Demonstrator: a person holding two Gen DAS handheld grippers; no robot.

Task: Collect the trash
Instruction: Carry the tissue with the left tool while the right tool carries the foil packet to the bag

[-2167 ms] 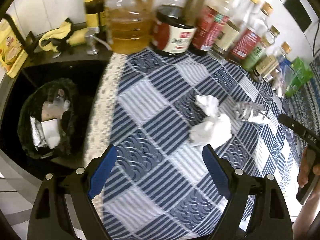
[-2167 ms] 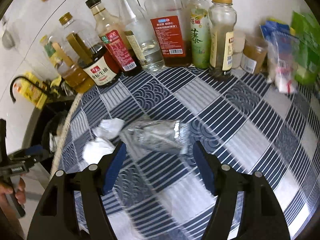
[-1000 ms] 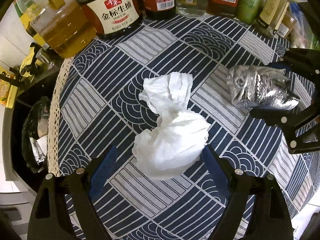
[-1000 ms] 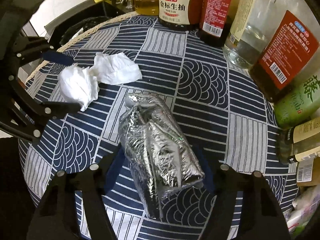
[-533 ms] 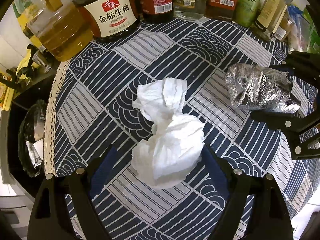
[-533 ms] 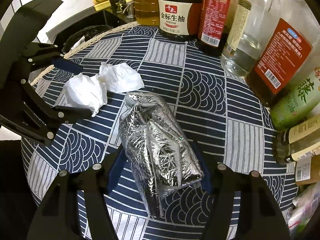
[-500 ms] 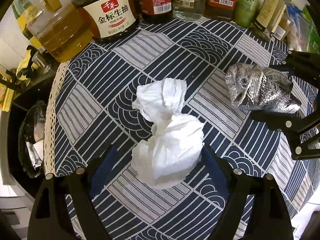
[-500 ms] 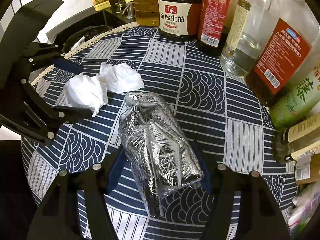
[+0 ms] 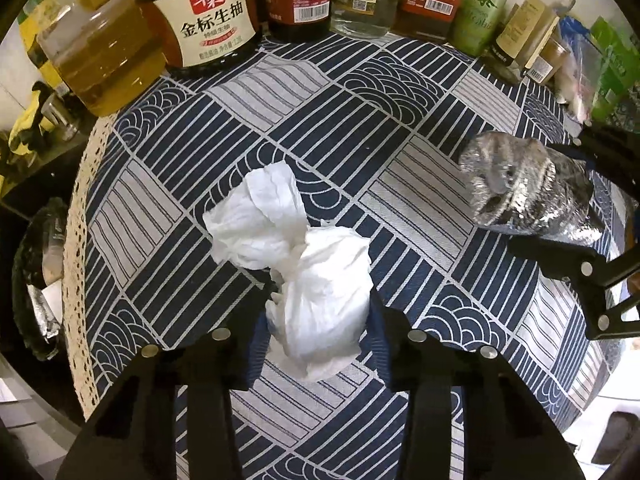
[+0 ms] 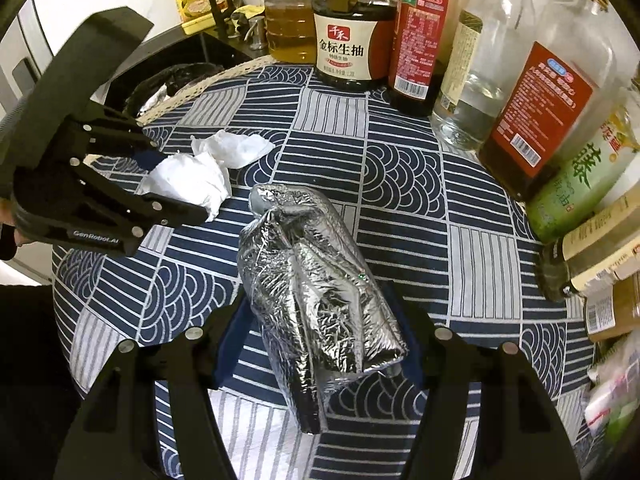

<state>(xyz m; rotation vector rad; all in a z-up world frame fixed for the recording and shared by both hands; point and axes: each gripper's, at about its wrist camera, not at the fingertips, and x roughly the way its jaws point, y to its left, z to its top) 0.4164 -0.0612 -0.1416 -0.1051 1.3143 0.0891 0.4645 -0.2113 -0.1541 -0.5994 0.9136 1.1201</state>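
Two pieces of trash lie on the patterned tablecloth [image 9: 400, 92]. From the left wrist view, the left gripper [image 9: 318, 312] has its jaws closing on the near lump of the crumpled tissue [image 9: 320, 280], pads touching its sides; the tissue looks light and soft, likely to squash and trail its loose far flap, so the bulky lump is the better hold. Off to the right, the foil wrapper [image 9: 524, 192] sits between the arms of the other tool. Bottles [image 9: 216, 16] line the far edge, well clear, and a bin [image 9: 36, 276] with rubbish sits beyond the lace border at left, an open path. From the right wrist view, the right gripper [image 10: 320, 332] pinches the foil wrapper [image 10: 316, 280] across its near end, jaws partly spread around its bulk; it seems light, crinkly and slippery, prone to crush. The tissue [image 10: 192, 180] and left tool lie just beside it toward the bin [image 10: 172, 80], so the hands could crowd each other.
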